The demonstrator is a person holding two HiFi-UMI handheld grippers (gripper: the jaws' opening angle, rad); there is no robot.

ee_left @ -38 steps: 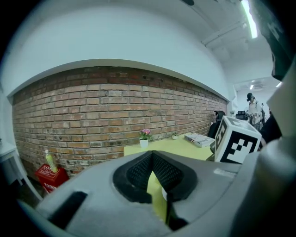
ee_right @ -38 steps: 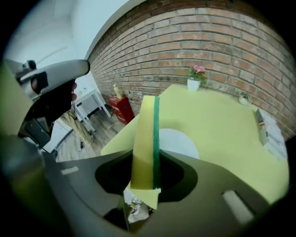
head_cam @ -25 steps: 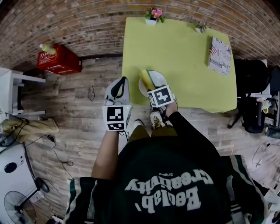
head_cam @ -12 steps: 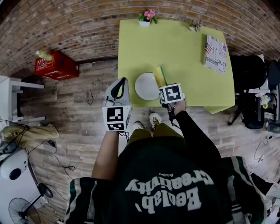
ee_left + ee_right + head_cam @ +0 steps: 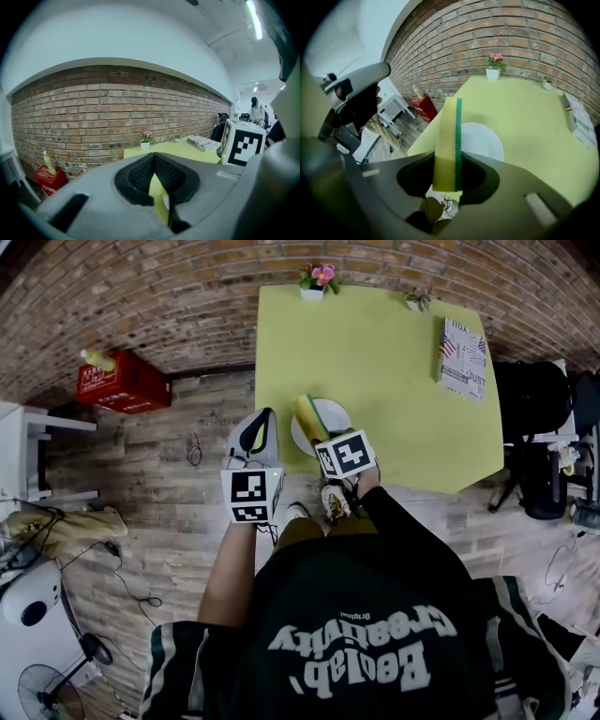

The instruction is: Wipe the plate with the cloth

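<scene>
Right gripper view: claw clamped on the cloth.
We logged the right gripper [image 5: 449,165] pinching a yellow-and-green cloth [image 5: 447,136] upright between its jaws, over the left edge of the white plate [image 5: 483,138] on the green table [image 5: 529,108]; contact with the plate unclear. The left gripper [image 5: 154,159] hung beside the table, jaws tip to tip, holding nothing.

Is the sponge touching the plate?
Cannot tell. The right gripper view shows the sponge, clamped in the right gripper, overlapping the plate at its left edge, but neither it nor the head view shows contact or a gap.
</scene>
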